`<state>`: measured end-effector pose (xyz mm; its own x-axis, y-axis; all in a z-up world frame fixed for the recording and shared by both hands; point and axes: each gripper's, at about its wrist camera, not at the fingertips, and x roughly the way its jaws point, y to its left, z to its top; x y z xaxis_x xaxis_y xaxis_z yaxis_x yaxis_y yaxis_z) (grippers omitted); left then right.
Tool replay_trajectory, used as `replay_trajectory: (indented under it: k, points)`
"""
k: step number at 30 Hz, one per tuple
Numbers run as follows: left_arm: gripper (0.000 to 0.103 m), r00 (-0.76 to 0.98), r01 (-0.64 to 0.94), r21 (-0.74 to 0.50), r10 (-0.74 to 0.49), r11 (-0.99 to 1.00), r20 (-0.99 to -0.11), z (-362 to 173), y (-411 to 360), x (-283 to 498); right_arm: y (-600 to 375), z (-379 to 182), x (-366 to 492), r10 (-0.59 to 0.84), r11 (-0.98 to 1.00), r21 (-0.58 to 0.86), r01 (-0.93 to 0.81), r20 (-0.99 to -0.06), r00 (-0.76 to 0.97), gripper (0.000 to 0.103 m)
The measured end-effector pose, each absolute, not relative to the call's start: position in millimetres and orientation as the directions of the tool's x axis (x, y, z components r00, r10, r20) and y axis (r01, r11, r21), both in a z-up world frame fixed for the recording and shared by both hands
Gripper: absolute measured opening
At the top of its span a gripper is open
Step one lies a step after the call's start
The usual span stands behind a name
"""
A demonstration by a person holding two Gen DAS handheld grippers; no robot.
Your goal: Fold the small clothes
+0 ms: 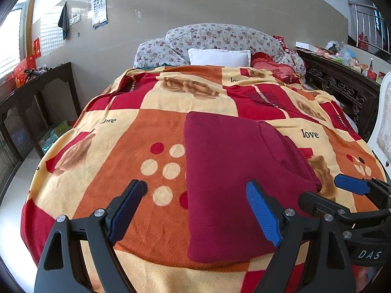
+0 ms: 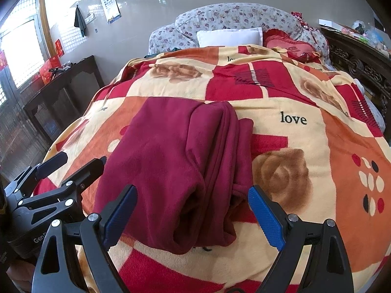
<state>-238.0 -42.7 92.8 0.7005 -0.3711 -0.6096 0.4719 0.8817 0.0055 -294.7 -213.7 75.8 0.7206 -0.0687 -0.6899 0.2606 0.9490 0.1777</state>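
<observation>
**While both tools hover: maroon garment part-folded on bed**

While the maroon garment (image 2: 171, 161) lies lengthwise on the patterned blanket (image 2: 305, 141) of the bed, both the left hand-held gripper (image 1: 195, 210) and the right hand-held gripper (image 2: 193, 214) are seen released, nothing grasped. Near hem corners are best pinched together, lifted evenly, then carried toward the far edge. No containers are seen.

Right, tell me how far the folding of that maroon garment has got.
Partly done: the maroon garment lies on the patterned blanket as a long strip, its right side already doubled over in layers. In hand: nothing; the left tool and right tool both hover open at its near end. Left: probably folding it shorter.
</observation>
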Motion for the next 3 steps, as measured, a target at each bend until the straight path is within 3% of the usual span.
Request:
replay_trajectory:
  k: [3]
  points:
    - [0.086,0.697,0.479,0.010,-0.373,0.878,-0.613,91.1,-46.2,-238.4,-214.5,75.9,-295.1,-0.069,0.948,0.180,0.262,-0.688,0.723,0.095]
